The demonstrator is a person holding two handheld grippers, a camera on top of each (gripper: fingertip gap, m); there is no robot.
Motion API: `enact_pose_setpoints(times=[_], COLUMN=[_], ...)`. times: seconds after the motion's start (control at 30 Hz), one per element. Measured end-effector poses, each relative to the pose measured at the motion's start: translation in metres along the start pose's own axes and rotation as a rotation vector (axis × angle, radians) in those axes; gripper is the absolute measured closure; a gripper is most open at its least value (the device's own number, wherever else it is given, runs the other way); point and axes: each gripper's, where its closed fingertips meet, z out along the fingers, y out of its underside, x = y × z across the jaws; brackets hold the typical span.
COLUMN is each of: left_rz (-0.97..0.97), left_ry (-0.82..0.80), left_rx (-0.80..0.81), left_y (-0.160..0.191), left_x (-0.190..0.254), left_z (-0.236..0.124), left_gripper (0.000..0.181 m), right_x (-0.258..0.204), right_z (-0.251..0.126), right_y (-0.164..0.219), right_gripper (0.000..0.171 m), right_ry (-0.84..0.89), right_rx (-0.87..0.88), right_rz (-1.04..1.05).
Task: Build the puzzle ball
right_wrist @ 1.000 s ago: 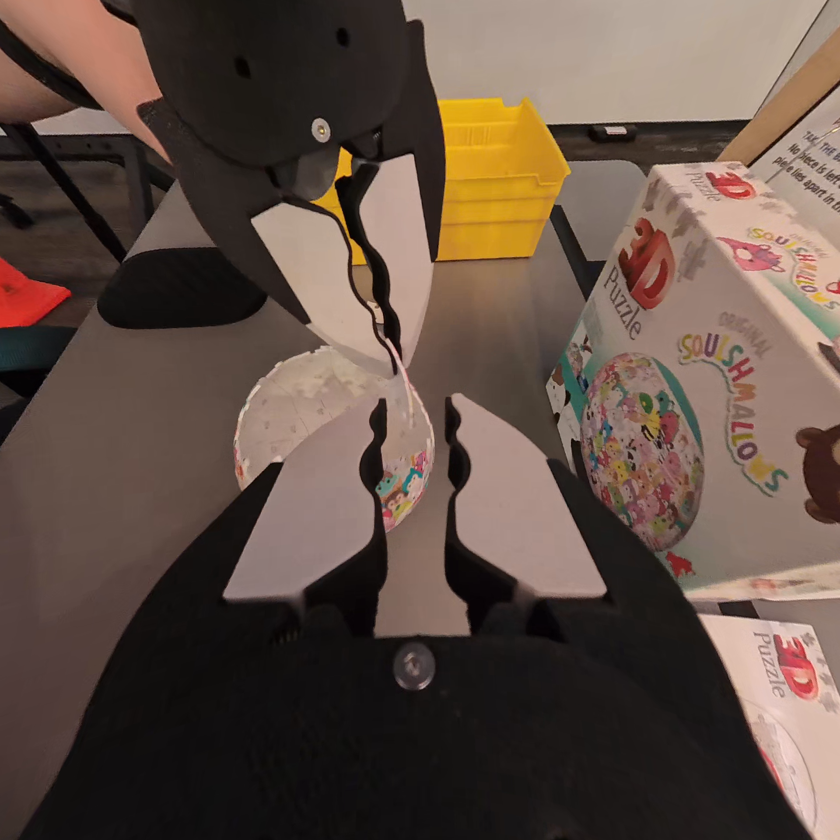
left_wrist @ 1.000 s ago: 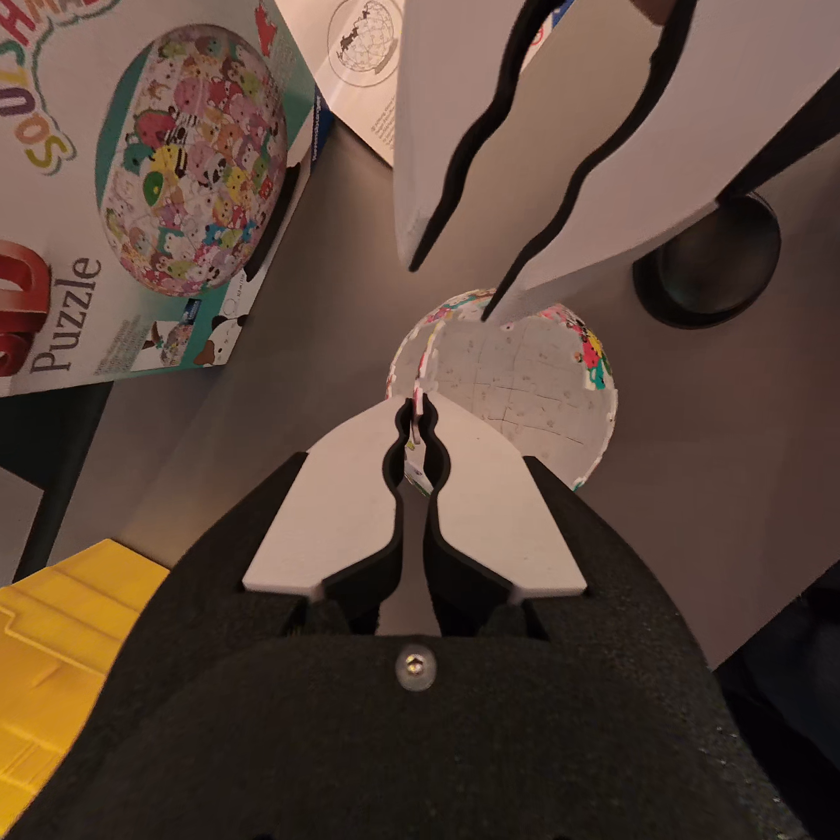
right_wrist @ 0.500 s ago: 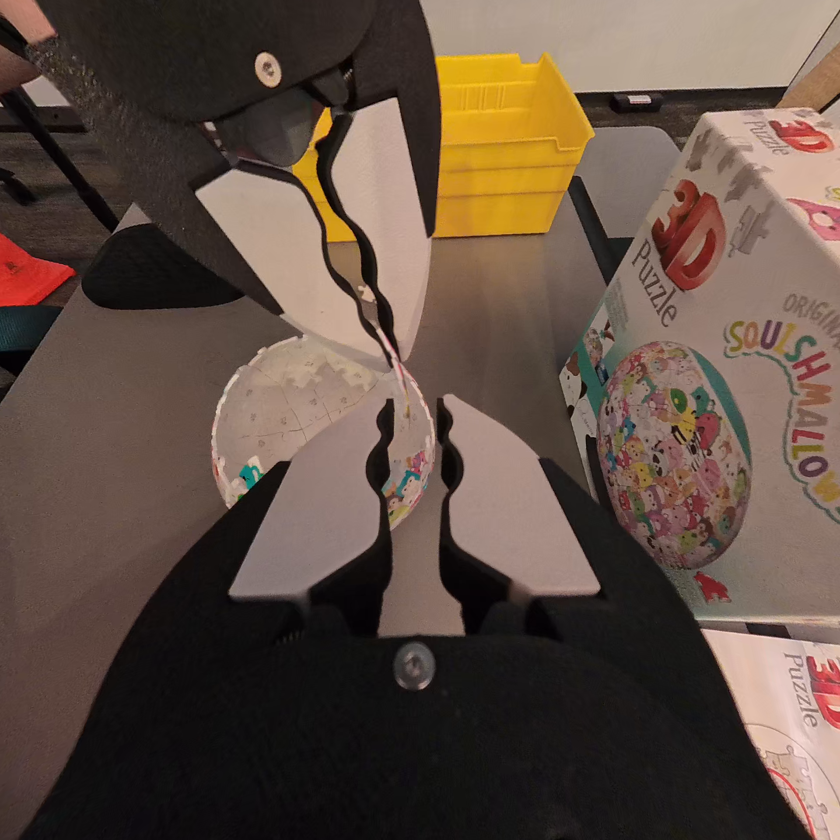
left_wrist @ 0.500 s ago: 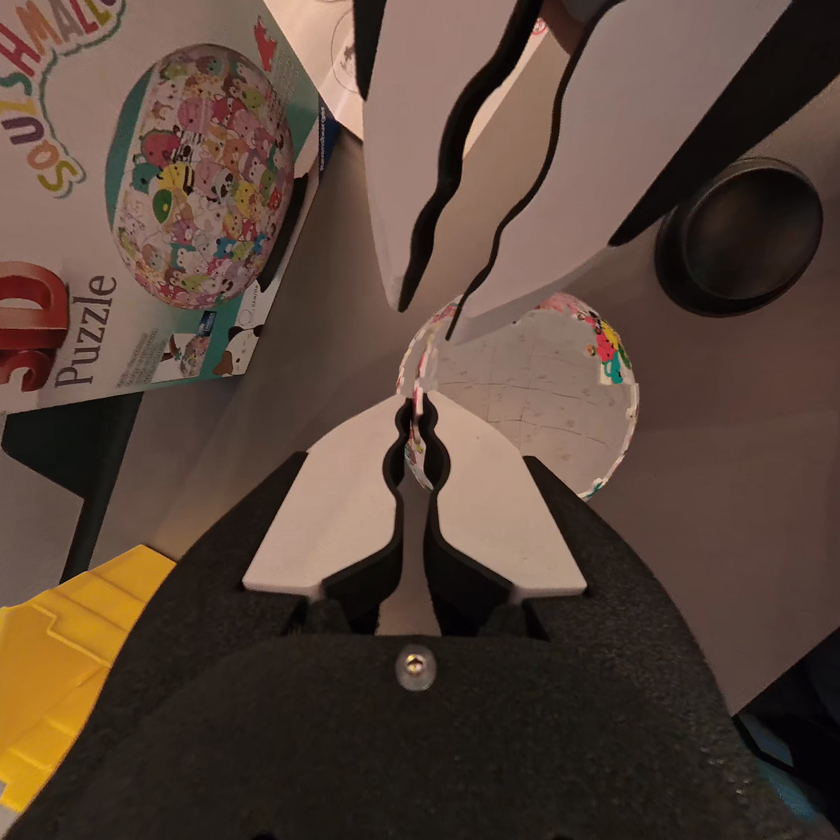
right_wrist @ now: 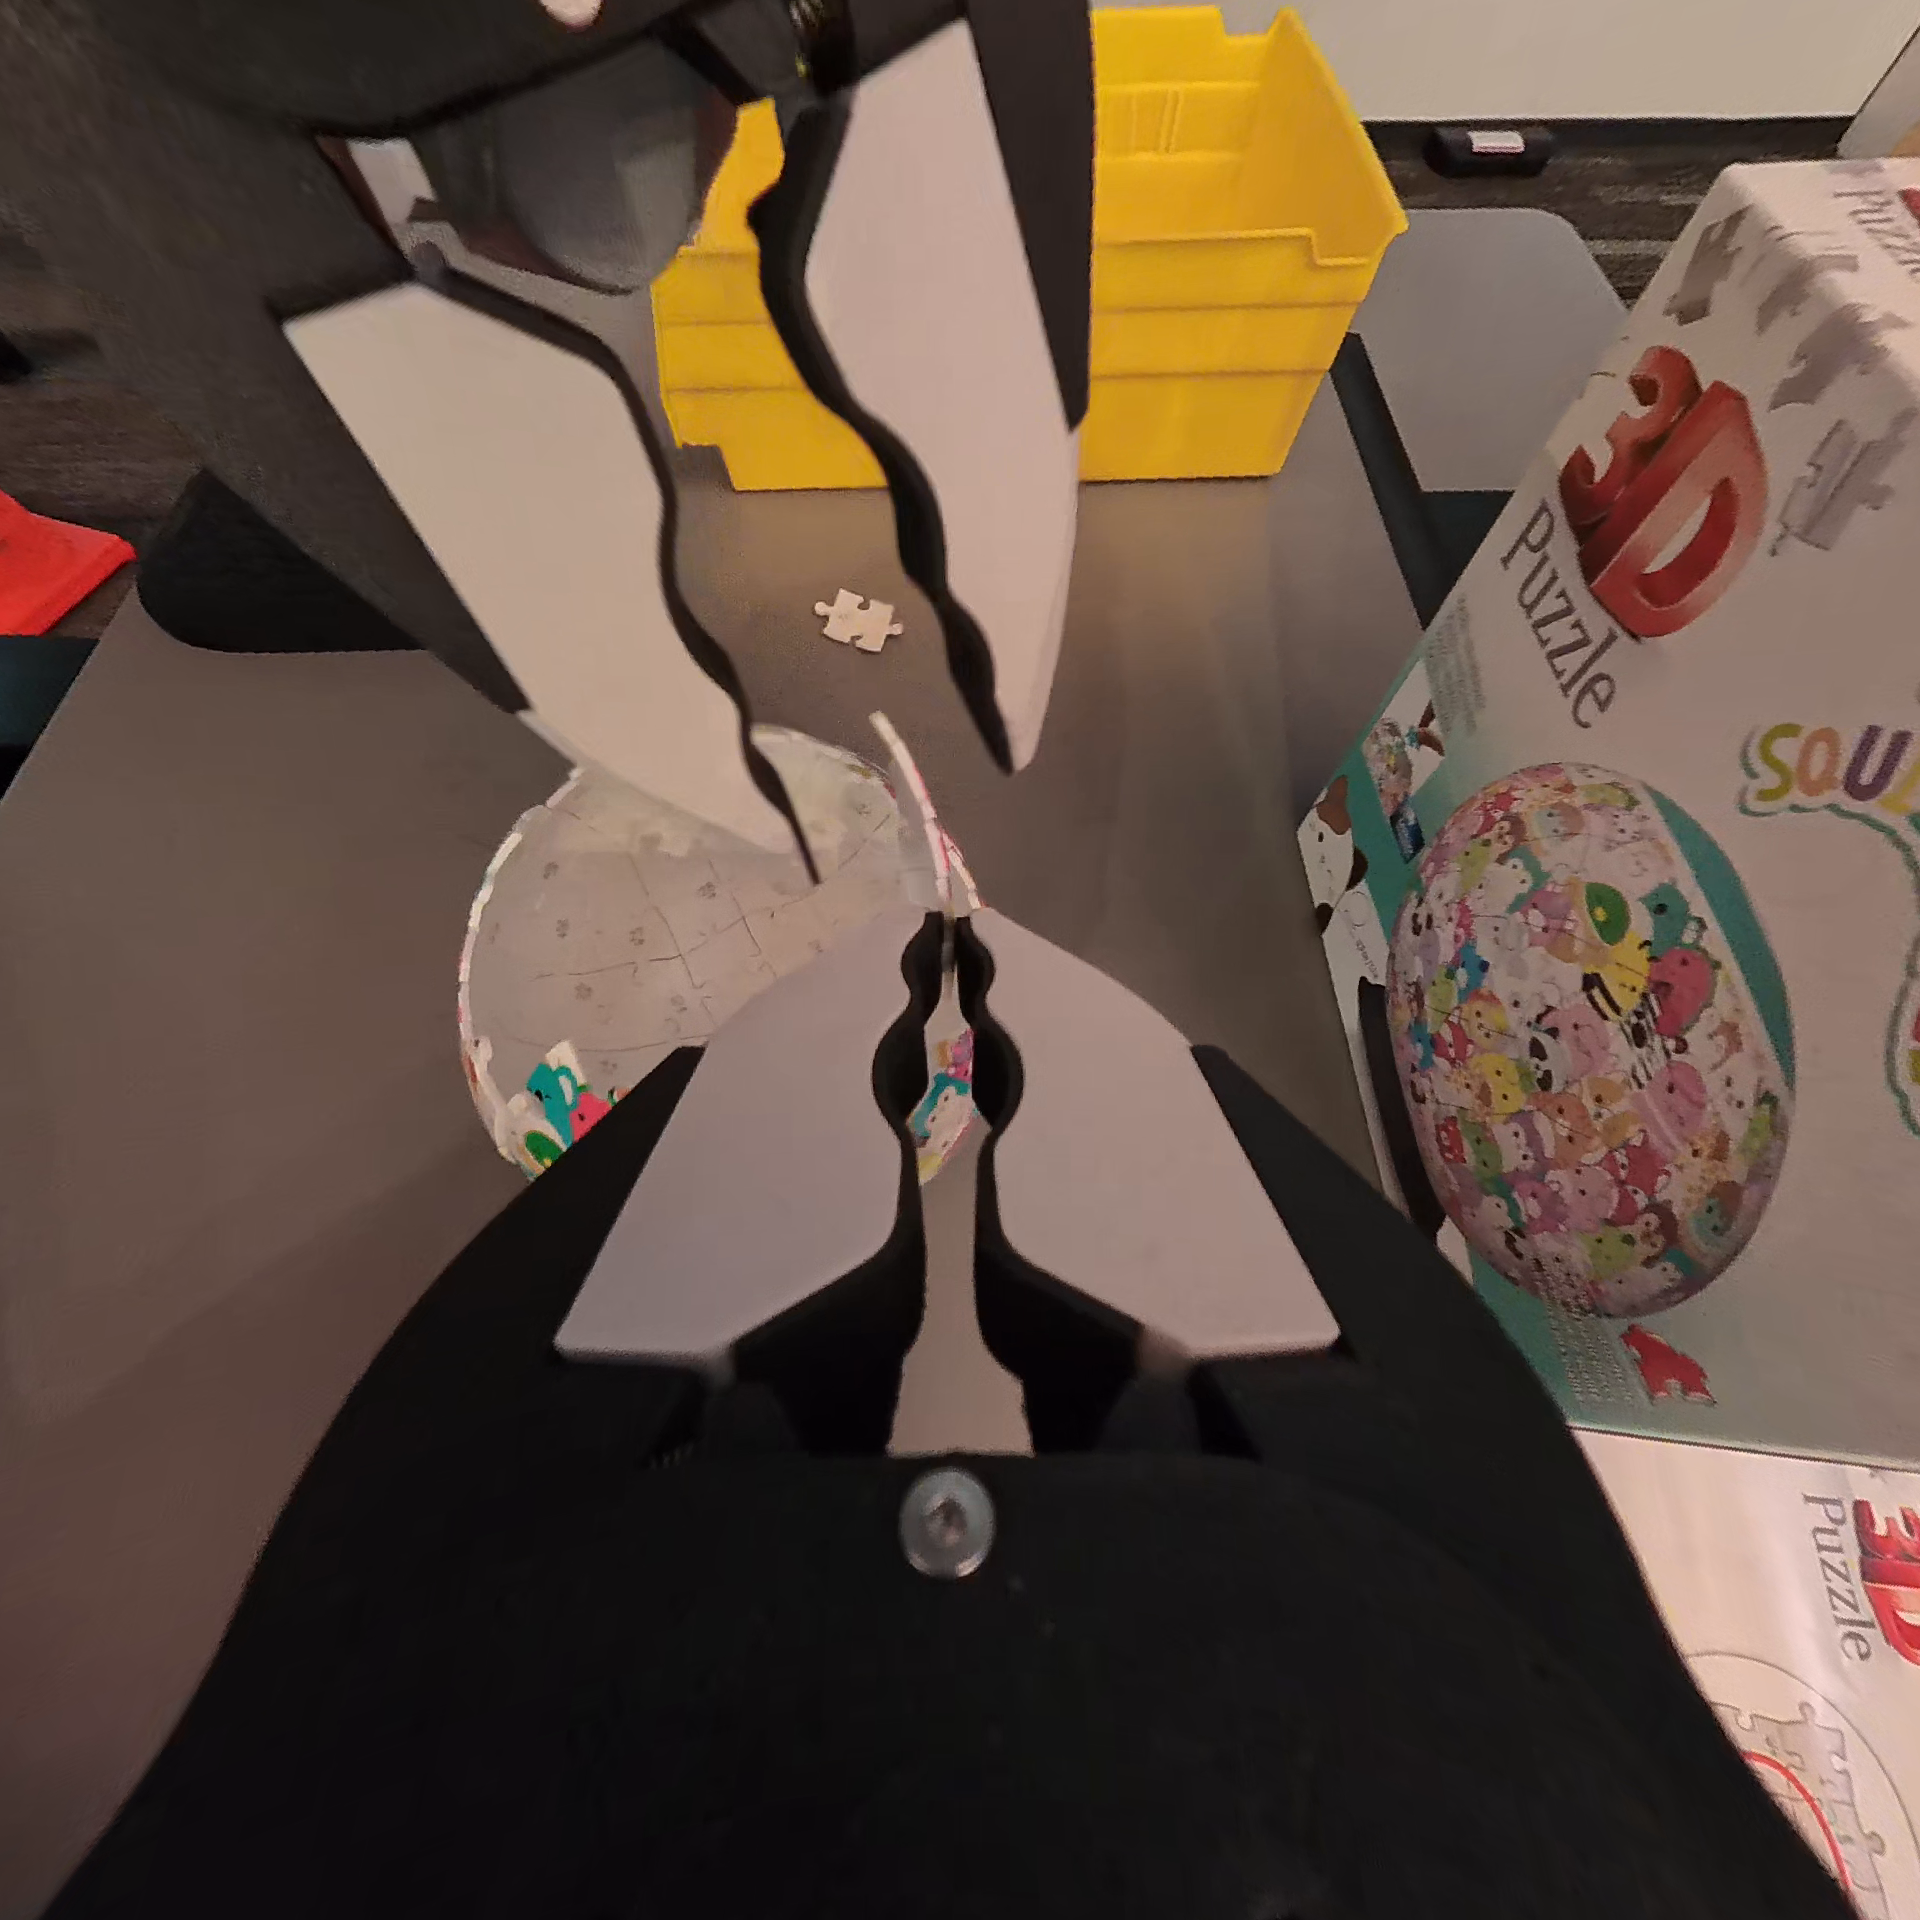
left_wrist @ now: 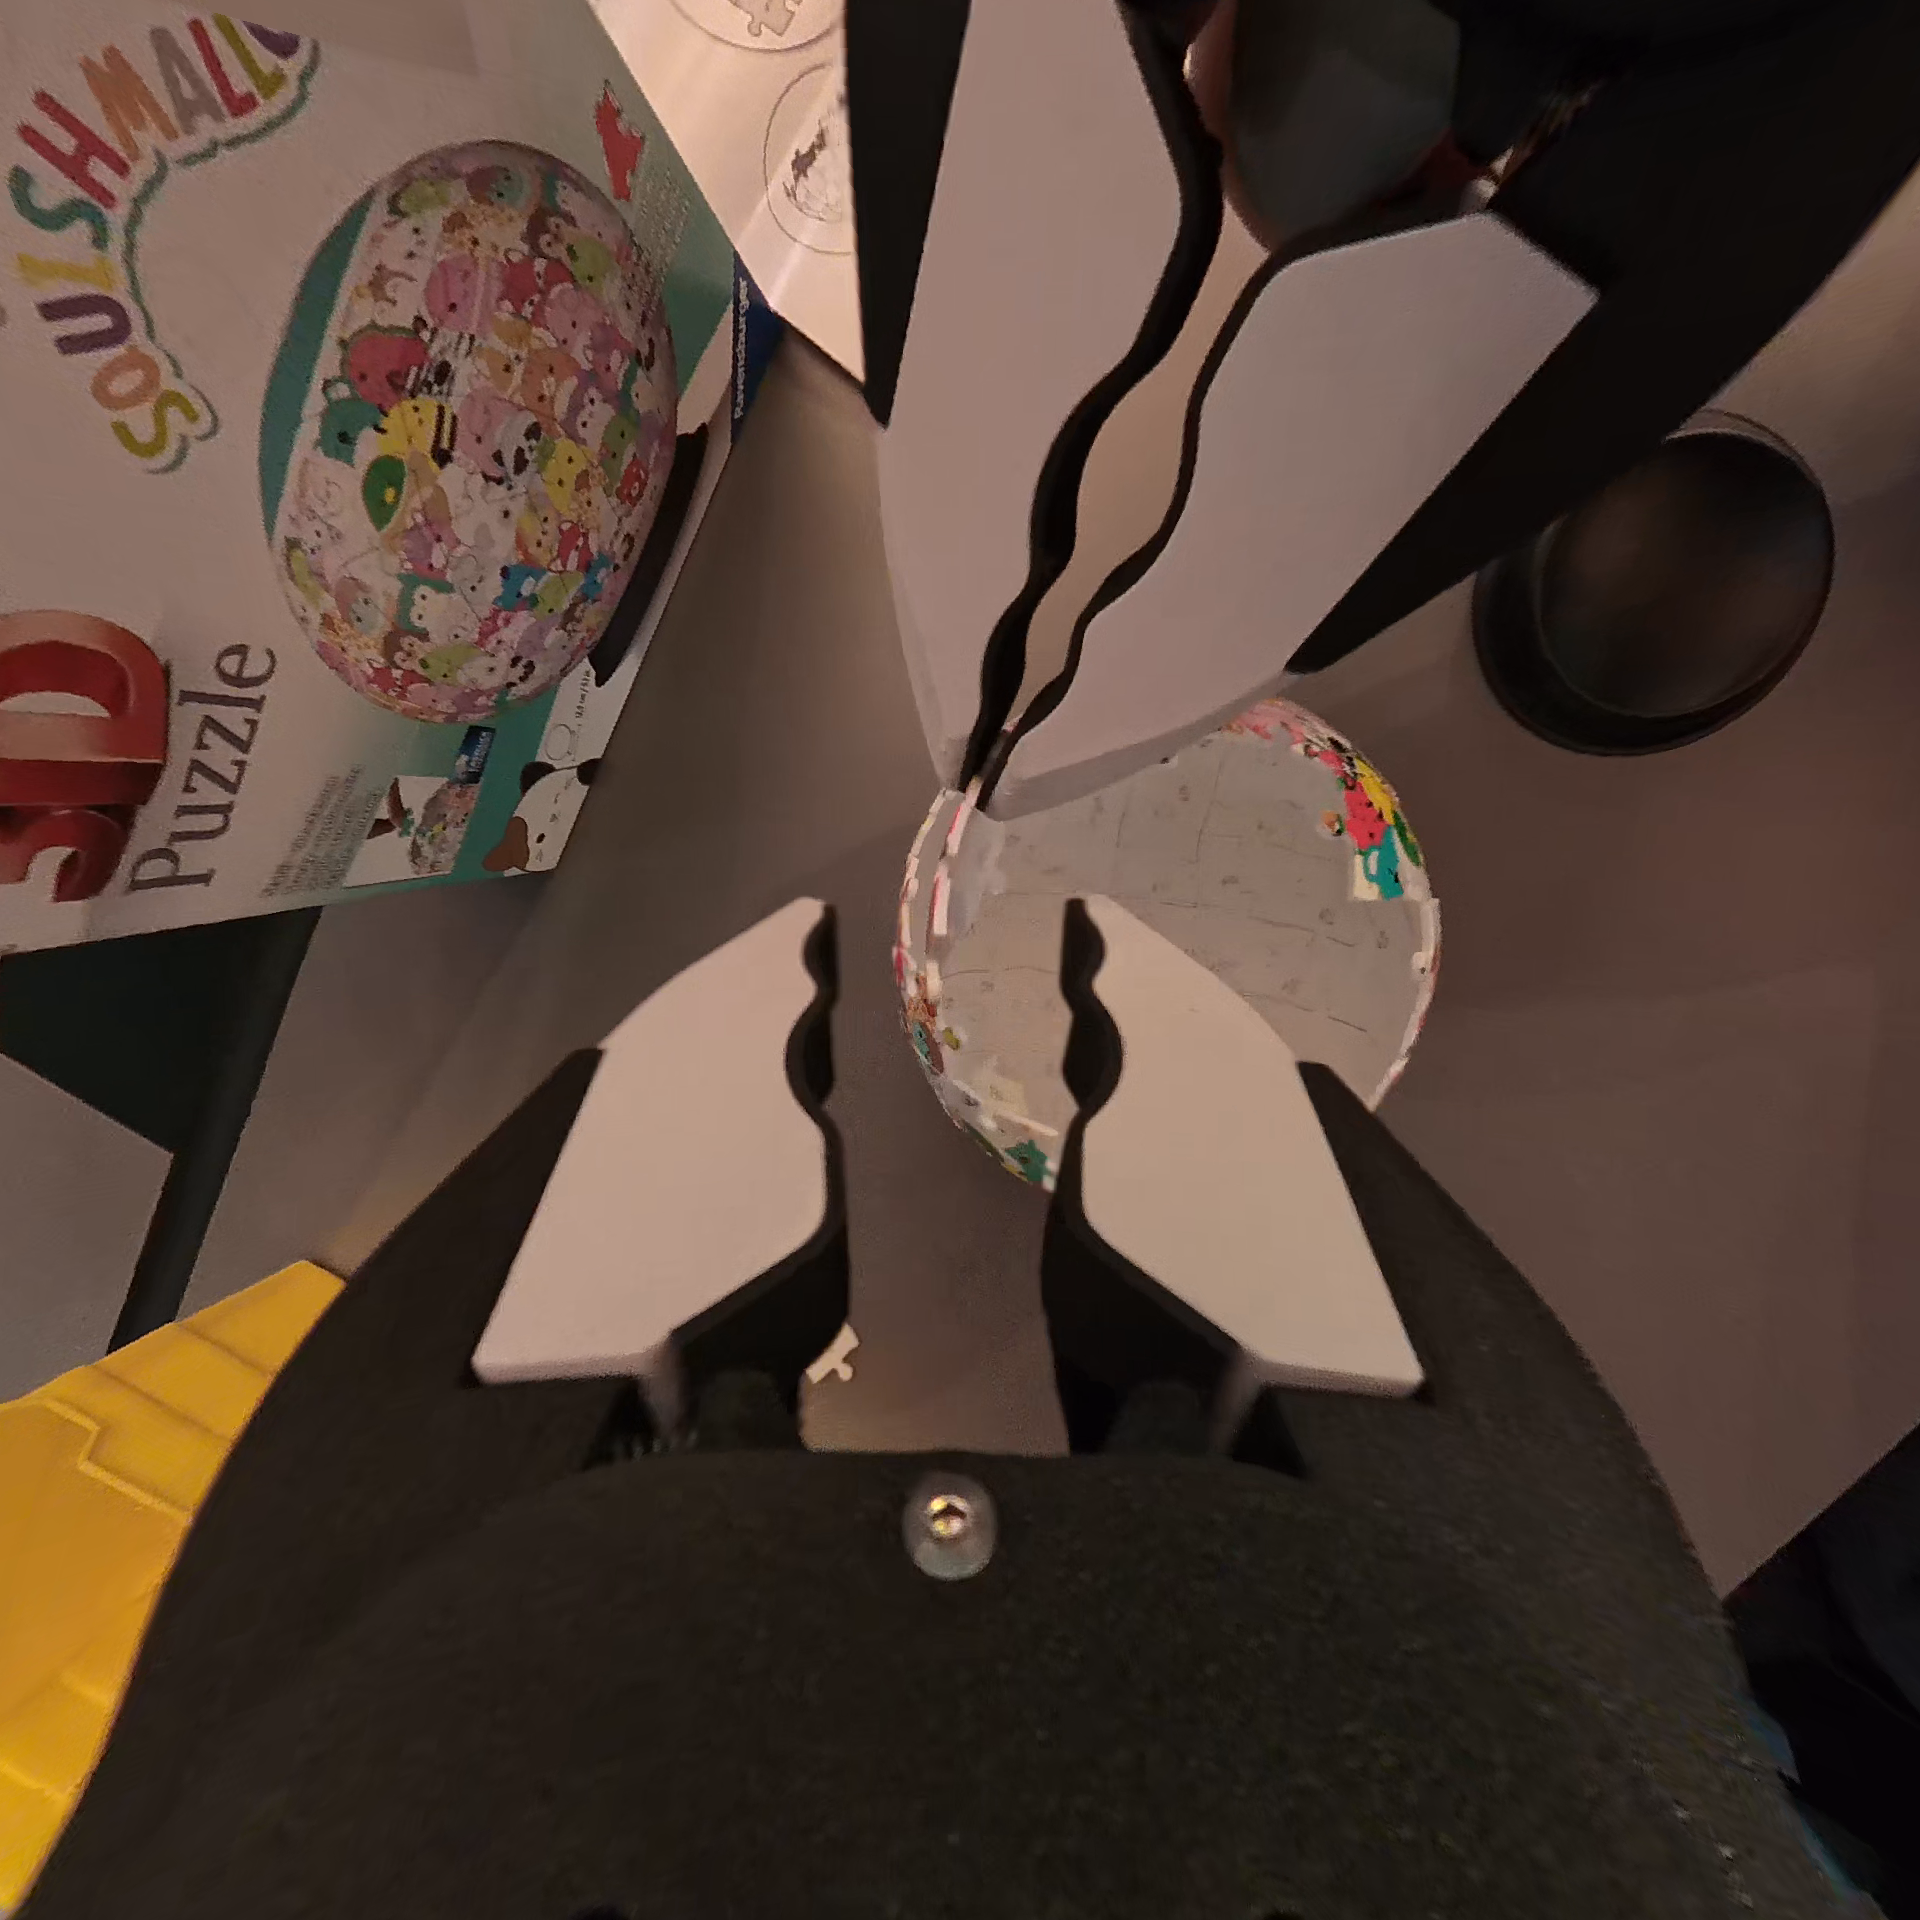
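Note:
The half-built puzzle ball [left_wrist: 1195,914] sits on the grey table as an open shell, white inside and colourful outside. It also shows in the right wrist view [right_wrist: 623,935]. My right gripper [right_wrist: 940,925] is shut on the shell's near rim; in the left wrist view it [left_wrist: 977,790] comes down from above and pinches that rim. My left gripper [left_wrist: 945,914] is open. The rim stands between its fingers with a gap on both sides. In the right wrist view the left gripper [right_wrist: 909,821] hangs open over the rim.
A loose white puzzle piece [right_wrist: 857,620] lies on the table beyond the ball. The puzzle box [right_wrist: 1610,935] stands to the right, a yellow bin [right_wrist: 1195,260] at the back, and a printed sheet [right_wrist: 1818,1662] at near right. A black round object [left_wrist: 1662,582] lies near the ball. Only a small space, under 4 cm, lies between the two pairs of fingers. The black round object [left_wrist: 1662,582] is about 20 cm from both grippers' fingertips.
My left gripper was shut on the shell's rim and has opened, letting it go. My right gripper was open beside the rim and has closed on it.

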Motion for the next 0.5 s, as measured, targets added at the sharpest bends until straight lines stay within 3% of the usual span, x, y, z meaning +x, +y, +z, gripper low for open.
enact_pose_setpoints(times=[0.3, 0.5], left_rz=[-0.085, -0.046], left_ry=[0.082, -0.105], left_rx=[0.391, 0.708], left_y=[-0.028, -0.054], left_x=[-0.014, -0.048], left_z=[-0.054, -0.086], left_gripper=[0.134, 0.108], right_x=[0.005, 0.001], right_z=[-0.006, -0.009], right_y=[0.004, 0.000], right_gripper=[0.168, 0.168], right_ry=[0.027, 0.023], right_rx=[0.008, 0.013], right_rz=[-0.027, -0.057])
